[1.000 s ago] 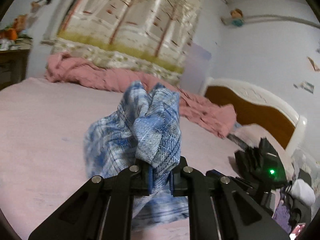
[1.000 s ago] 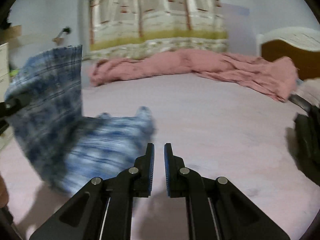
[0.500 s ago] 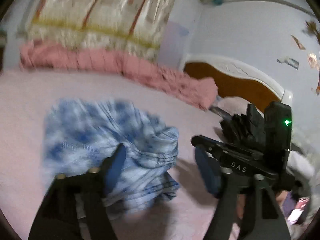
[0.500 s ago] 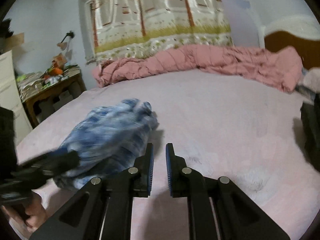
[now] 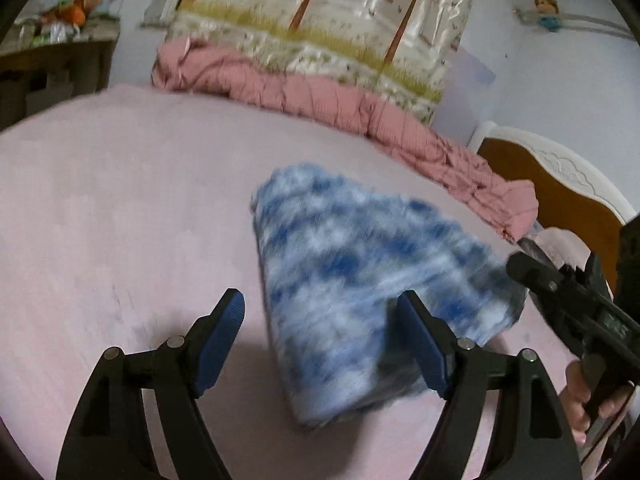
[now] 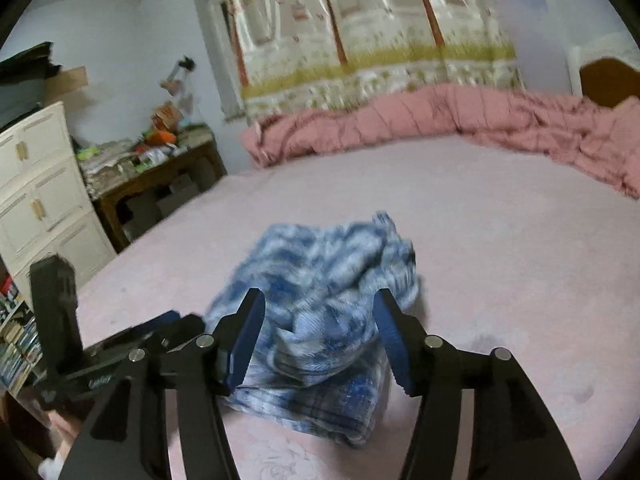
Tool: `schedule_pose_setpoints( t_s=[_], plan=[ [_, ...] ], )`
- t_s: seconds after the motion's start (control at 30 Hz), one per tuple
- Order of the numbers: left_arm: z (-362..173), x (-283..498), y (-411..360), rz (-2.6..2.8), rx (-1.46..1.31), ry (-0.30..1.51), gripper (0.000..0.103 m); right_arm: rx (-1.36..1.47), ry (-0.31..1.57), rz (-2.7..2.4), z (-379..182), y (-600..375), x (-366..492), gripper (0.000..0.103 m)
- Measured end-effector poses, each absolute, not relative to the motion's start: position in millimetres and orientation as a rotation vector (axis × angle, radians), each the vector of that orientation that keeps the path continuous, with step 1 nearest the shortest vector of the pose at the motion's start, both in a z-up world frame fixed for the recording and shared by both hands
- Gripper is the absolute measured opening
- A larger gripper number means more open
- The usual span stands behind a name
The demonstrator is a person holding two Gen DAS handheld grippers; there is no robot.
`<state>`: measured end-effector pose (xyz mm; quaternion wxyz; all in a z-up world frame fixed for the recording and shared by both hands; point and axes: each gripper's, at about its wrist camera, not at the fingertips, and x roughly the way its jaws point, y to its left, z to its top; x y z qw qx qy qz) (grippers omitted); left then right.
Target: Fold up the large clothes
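Blue-and-white plaid garment (image 6: 324, 304) lies bunched, roughly folded, on bed.

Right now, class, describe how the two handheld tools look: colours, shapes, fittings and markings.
Both the left tool and the right tool have matte black, angular finger arms with triangular cut-outs, round silver pivot pins and ribbed blue pads. Seen from the left view, the right tool's black body carries faint pale lettering, too blurred to read.

No text, label, brand or number can be read in either view: the pale marking on the body of the left gripper (image 6: 98, 380), low at the left edge of the right wrist view, is too blurred to make out.
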<state>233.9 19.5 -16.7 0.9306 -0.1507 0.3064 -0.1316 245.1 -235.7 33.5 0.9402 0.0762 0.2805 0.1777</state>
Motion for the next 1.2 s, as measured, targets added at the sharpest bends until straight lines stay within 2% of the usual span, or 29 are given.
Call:
schedule_pose_setpoints(
  t_s=[0.03, 0.07, 0.2, 0.37, 0.57, 0.73, 0.8, 0.9, 0.97, 1.03, 1.13, 1.17, 1.2],
  plan=[
    [-20.3, 234.1, 22.3, -0.278, -0.323, 0.640, 0.078, 0.150, 0.574, 0.349, 28.1, -235.9, 244.4, 0.017],
    [-22.3, 235.3, 25.2, -0.277, -0.341, 0.650, 0.078, 0.139, 0.572, 0.347, 24.5, -236.2, 242.9, 0.007],
    [-28.0, 234.8, 39.6, -0.193, -0.410, 0.659, 0.077, 0.081, 0.459, 0.280, 10.2, -240.6, 199.3, 0.006],
    [-36.4, 235.6, 50.1, -0.243, -0.479, 0.676, 0.077, 0.090, 0.519, 0.277, -3.7, -242.7, 181.0, 0.005],
    [-33.6, 236.0, 25.8, -0.253, -0.323, 0.690, 0.078, 0.160, 0.647, 0.261, -19.6, -252.6, 202.4, 0.005],
    [-39.0, 243.1, 20.5, -0.228, -0.300, 0.727, 0.078, 0.082, 0.626, 0.201, -6.9, -249.4, 194.1, 0.007],
    [-40.1, 243.7, 20.6, -0.231, -0.307, 0.728, 0.078, 0.085, 0.569, 0.196, 9.0, -248.8, 185.1, 0.011],
    [-40.6, 244.7, 20.0, -0.233, -0.310, 0.725, 0.078, 0.104, 0.529, 0.233, 31.8, -242.4, 188.0, 0.032],
    [-41.0, 245.7, 19.4, -0.241, -0.319, 0.720, 0.078, 0.097, 0.525, 0.243, 39.5, -236.2, 198.8, 0.051],
    [-41.2, 244.1, 21.8, -0.254, -0.334, 0.712, 0.077, 0.104, 0.554, 0.244, 38.4, -233.0, 220.0, 0.058],
    [-42.0, 239.7, 26.5, -0.271, -0.357, 0.693, 0.077, 0.201, 0.657, 0.273, 21.9, -239.9, 259.1, 0.058],
    [-40.1, 236.7, 27.4, -0.263, -0.355, 0.673, 0.075, 0.233, 0.691, 0.263, 14.6, -242.4, 271.4, 0.048],
    [-37.9, 233.3, 26.8, -0.255, -0.346, 0.653, 0.071, 0.250, 0.705, 0.258, 10.0, -243.7, 279.0, 0.031]
  ],
)
